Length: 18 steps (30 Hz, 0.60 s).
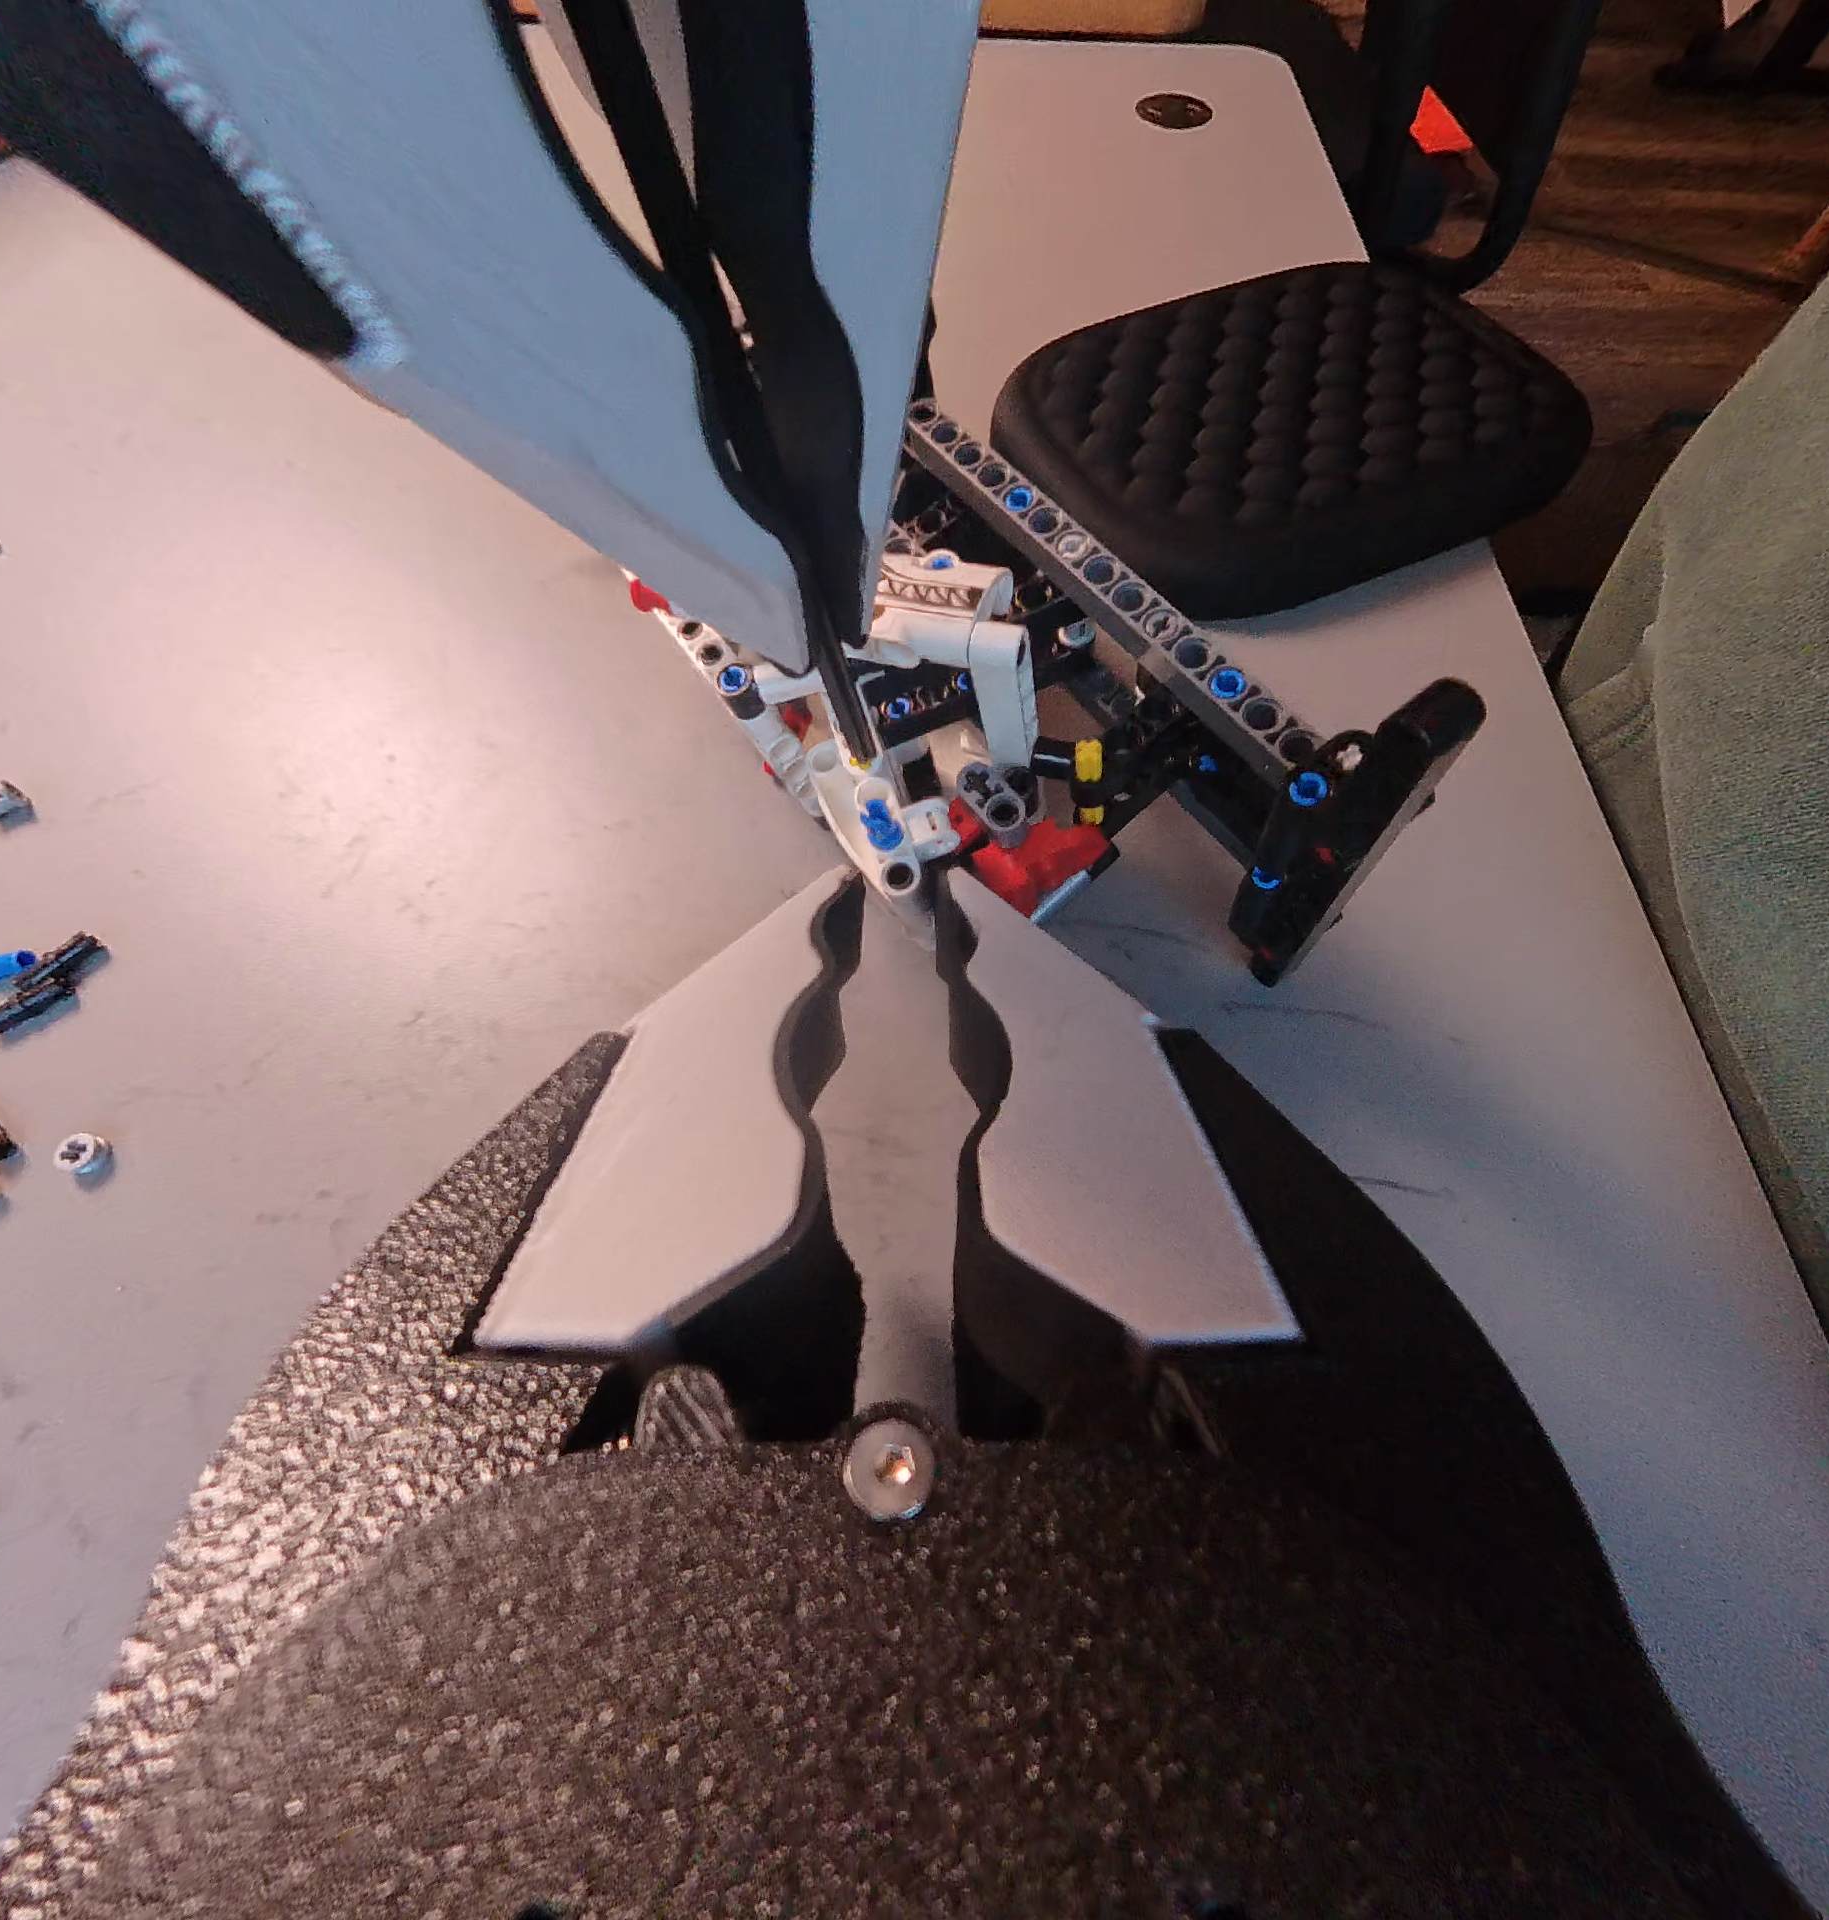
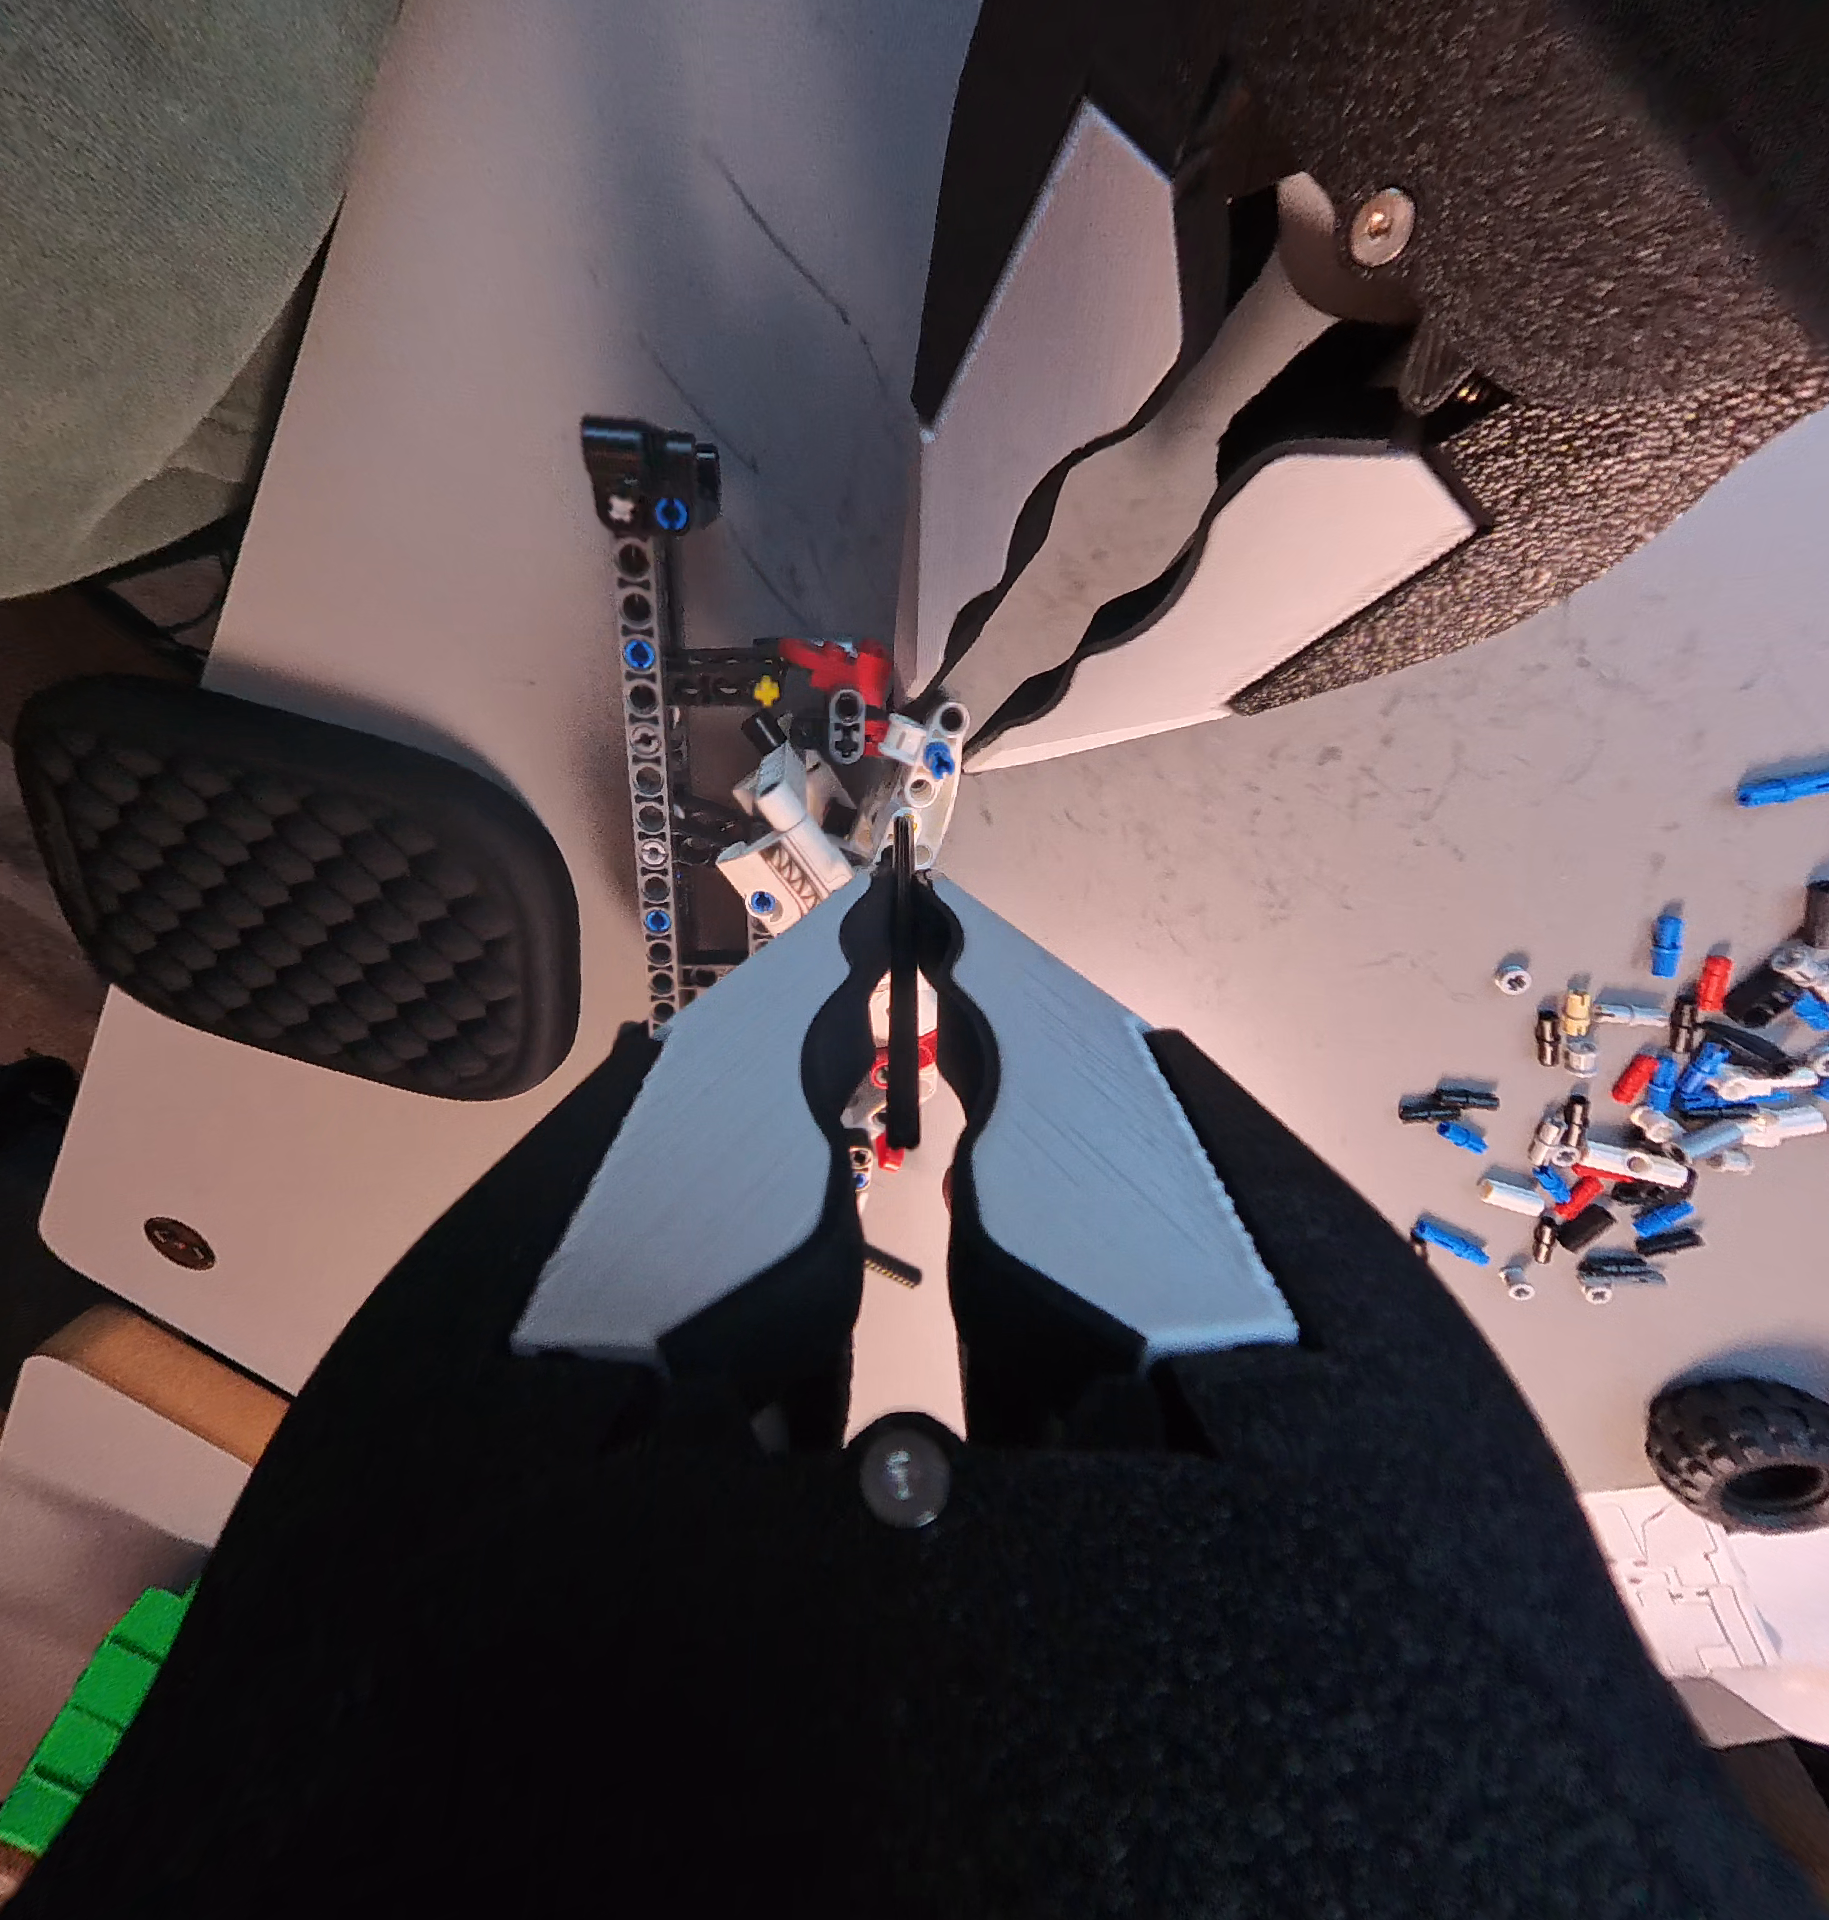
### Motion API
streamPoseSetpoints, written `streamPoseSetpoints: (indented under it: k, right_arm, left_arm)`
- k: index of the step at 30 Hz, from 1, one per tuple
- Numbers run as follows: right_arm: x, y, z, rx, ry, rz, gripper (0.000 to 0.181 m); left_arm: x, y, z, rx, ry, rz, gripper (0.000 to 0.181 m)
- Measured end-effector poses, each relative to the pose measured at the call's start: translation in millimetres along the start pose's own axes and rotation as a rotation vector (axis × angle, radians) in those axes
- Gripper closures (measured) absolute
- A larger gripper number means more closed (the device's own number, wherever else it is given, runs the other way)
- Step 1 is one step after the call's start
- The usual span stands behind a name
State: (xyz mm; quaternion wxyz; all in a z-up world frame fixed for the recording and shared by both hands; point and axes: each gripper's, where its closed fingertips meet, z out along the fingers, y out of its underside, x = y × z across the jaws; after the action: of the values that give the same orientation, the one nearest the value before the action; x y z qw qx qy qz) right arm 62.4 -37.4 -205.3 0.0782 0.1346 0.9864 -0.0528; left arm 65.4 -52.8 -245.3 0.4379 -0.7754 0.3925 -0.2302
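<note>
The right tool point(image 2: 902, 883) pinches a thin black plastic axle rod point(image 2: 902, 997), whose tip meets the white beams of a partly built plastic brick model point(image 2: 785, 790) of grey, black, white and red beams on the pale grey counter point(image 2: 1253, 883). The left tool point(image 1: 894, 894) is nearly pressed together, its tips at a white perforated beam point(image 1: 894, 852) on the model's near end; whether it grips it I cannot tell. Loose blue, black and red pins point(image 2: 1668, 1091) lie scattered nearby, beside a small black rubber tyre point(image 2: 1767, 1449).
</note>
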Motion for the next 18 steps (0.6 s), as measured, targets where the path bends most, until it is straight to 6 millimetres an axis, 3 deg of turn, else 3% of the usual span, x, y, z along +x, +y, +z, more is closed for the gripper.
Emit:
streamPoseSetpoints:
  k: [5,18]
  right_arm:
    - [-6.0,-1.1,8.5,0.001,-0.052,-0.009,0.179]
    - [-11.9,3.9,-0.1,0.032,-0.040,0.060,0.179]
  left_arm:
    - [6.7,5.7,7.7,-0.054,0.012,0.016,0.171]
    - [1.8,-7.8,1.2,0.014,-0.032,0.021,0.174]
